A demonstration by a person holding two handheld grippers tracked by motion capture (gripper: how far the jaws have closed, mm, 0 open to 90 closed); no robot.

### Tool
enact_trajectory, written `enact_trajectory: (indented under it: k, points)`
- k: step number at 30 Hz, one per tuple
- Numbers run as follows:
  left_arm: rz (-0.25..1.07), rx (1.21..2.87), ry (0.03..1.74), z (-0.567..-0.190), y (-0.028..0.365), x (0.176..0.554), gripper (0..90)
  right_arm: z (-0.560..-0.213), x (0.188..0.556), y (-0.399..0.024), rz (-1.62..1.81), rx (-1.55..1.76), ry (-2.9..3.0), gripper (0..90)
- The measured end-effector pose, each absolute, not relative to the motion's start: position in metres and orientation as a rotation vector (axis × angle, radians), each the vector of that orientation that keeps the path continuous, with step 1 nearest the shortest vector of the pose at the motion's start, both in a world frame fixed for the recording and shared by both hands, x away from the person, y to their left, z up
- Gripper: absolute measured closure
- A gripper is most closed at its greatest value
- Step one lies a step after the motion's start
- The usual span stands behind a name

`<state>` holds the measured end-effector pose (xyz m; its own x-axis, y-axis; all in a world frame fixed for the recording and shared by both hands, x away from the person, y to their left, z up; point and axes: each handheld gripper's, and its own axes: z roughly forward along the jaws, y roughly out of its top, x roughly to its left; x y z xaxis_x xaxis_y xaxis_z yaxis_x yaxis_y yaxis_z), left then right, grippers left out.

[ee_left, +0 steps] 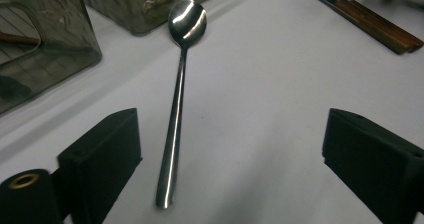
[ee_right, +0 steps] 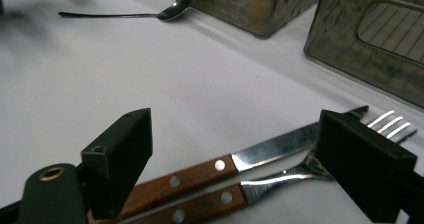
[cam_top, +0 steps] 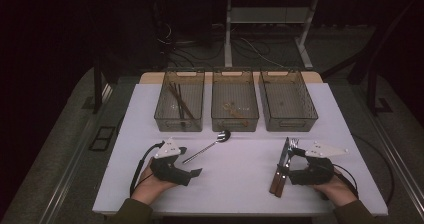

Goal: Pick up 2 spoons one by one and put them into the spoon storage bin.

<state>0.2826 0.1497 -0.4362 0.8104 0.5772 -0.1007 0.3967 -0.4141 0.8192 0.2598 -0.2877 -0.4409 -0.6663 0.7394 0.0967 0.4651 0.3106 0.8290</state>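
A metal spoon (cam_top: 207, 146) lies on the white table (cam_top: 240, 184), bowl toward the bins. My left gripper (cam_top: 190, 162) is open at the handle end. In the left gripper view the spoon's handle (ee_left: 172, 149) lies between the wide-apart jaws, nearer the left one, touching neither. A wooden-handled knife (cam_top: 279, 170) and fork (cam_top: 292, 145) lie side by side at the right. My right gripper (cam_top: 289, 165) is open low over them. In the right gripper view the knife (ee_right: 270, 151) and fork (ee_right: 280, 176) pass between the jaws, which do not press on them.
Three clear bins stand in a row at the back of the table: the left bin (cam_top: 165, 116) holds brown sticks, the middle bin (cam_top: 235, 123) some small brownish items, and the right bin (cam_top: 309, 111) looks bare. The table's front edge runs just below both hands.
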Motion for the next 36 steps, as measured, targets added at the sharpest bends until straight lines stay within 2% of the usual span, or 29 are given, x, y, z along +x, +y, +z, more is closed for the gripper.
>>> enact_trajectory:
  k: [4,14,22,30,36]
  points:
    - [0.273,2.064,0.741,-0.433,0.144,0.29,22.3,-0.443,0.252,-0.292,1.283,1.104,2.272,15.1]
    - [0.29,2.054,0.812,-0.432,0.13,0.321,65.8,-0.443,0.25,-0.29,1.291,1.103,2.271,15.1]
    - [0.256,2.089,0.836,-0.438,0.109,0.355,89.0,-0.444,0.251,-0.292,1.29,1.116,2.267,15.1]
    - [0.244,2.151,0.836,-0.447,0.085,0.377,90.0,-0.444,0.252,-0.291,1.295,1.12,2.266,15.1]
    - [0.235,2.19,0.818,-0.453,0.075,0.379,90.0,-0.444,0.252,-0.292,1.293,1.119,2.263,15.1]
